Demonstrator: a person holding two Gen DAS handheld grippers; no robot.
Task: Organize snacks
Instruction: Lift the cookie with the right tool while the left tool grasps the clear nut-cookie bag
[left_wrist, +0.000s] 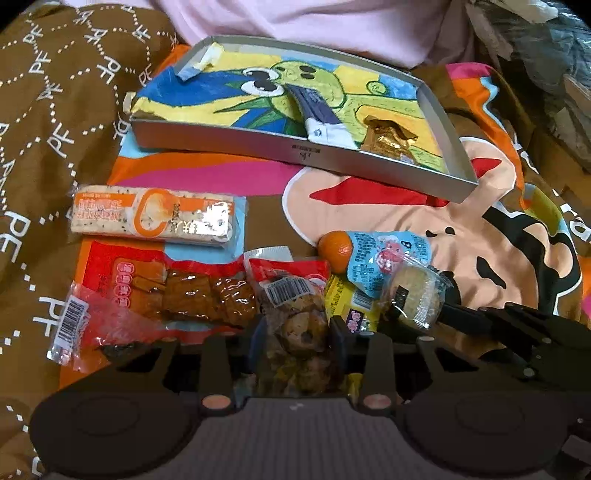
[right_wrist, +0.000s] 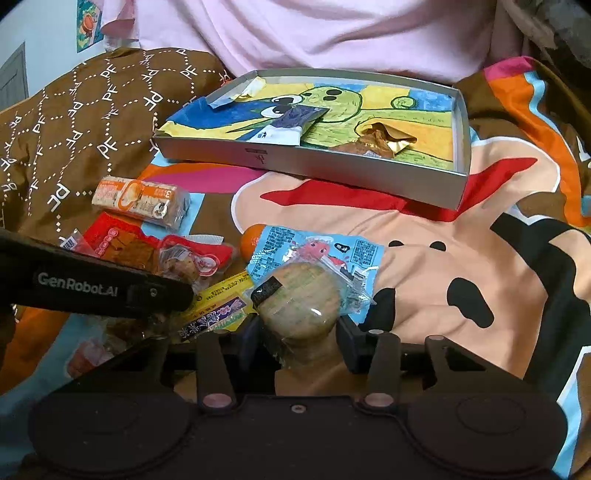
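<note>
A grey box (left_wrist: 258, 142) (right_wrist: 332, 168) with a green cartoon lining lies at the back on the bed; a navy-white sachet (left_wrist: 321, 118) (right_wrist: 291, 125) and a gold-wrapped snack (left_wrist: 388, 138) (right_wrist: 380, 142) lie in it. My left gripper (left_wrist: 297, 328) is shut on a clear bag of brown cookies (left_wrist: 295, 317) with a red top. My right gripper (right_wrist: 301, 328) is shut on a round pale pastry in clear wrap (right_wrist: 299, 302) (left_wrist: 413, 295). The right gripper also shows in the left wrist view (left_wrist: 480, 317), and the left one in the right wrist view (right_wrist: 110, 288).
Loose snacks lie in front of the box: an orange cracker pack (left_wrist: 155, 218) (right_wrist: 144, 201), a red dried-tofu pack (left_wrist: 147, 291), a blue packet (left_wrist: 384, 258) (right_wrist: 314, 251), a small orange (left_wrist: 334, 247) (right_wrist: 251, 240), a yellow packet (right_wrist: 221, 299). A brown patterned cushion (left_wrist: 55, 110) lies left.
</note>
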